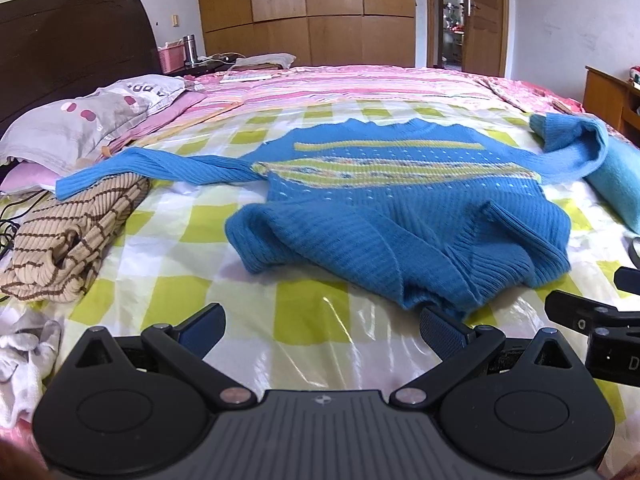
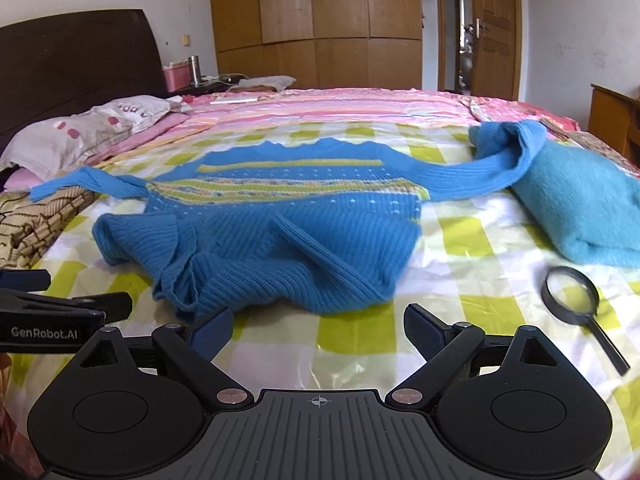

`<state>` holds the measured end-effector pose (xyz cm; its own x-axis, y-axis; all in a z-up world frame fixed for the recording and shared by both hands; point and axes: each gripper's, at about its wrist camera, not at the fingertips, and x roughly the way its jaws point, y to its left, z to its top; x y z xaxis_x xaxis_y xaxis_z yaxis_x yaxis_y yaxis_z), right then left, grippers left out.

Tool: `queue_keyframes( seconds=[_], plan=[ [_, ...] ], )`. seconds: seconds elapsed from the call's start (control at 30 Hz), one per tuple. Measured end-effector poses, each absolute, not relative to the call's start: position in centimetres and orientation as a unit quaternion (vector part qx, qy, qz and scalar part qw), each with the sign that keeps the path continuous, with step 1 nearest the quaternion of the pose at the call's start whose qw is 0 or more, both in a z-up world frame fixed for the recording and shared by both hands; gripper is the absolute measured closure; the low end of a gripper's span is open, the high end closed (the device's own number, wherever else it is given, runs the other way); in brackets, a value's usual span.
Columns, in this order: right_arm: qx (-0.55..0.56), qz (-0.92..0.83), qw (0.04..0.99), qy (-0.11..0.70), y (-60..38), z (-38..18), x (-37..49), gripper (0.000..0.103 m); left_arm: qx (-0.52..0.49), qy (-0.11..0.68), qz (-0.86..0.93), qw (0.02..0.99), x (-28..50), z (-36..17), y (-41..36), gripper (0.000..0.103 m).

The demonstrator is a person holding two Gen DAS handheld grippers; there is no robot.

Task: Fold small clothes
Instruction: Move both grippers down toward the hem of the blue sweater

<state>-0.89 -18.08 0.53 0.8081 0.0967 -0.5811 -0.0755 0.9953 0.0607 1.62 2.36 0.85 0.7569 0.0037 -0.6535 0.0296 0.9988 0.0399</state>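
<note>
1. Blue knitted sweater [image 1: 384, 200] is seen spread on the bed's green-and-white checked cover [image 1: 256, 332], with yellow-green stripes across its chest and its hem bunched into folds at the near edge.
2. One sleeve [image 1: 160, 168] is stretched out to the left and is laid over a tan striped garment [image 1: 72, 236]; the other sleeve [image 2: 492, 164] is stretched to the right, its cuff resting on a folded light-blue garment [image 2: 580, 200].
3. The left gripper [image 1: 320, 328] is held low over the cover just in front of the bunched hem, its jaws spread wide with nothing between them; the right-hand pad [image 1: 440, 328] lies just beside the hem, and contact cannot be judged.
4. The right gripper [image 2: 318, 330] is likewise held wide apart and empty, near the hem's front edge.
5. A black magnifying glass [image 2: 572, 296] is seen lying on the cover to the right of the sweater, apart from it.
6. A grey pillow [image 1: 84, 124] with pink spots is seen at the dark headboard [image 1: 72, 40].
7. A crumpled white cloth [image 1: 28, 352] lies at the near left.
</note>
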Motion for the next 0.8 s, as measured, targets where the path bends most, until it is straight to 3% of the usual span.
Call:
queue_keyframes(
  seconds=[0.43, 0.8],
  plan=[
    [0.011, 0.063, 0.950, 0.307, -16.9, 0.9, 0.5, 0.017, 0.011, 0.357, -0.013, 0.934, 2.4, 0.9, 3.1, 0.000],
    [0.005, 0.078, 0.952, 0.297, -17.0, 2.2, 2.4, 0.030, 0.012, 0.343, -0.007, 0.939, 3.5, 2.1, 5.1, 0.000]
  ],
)
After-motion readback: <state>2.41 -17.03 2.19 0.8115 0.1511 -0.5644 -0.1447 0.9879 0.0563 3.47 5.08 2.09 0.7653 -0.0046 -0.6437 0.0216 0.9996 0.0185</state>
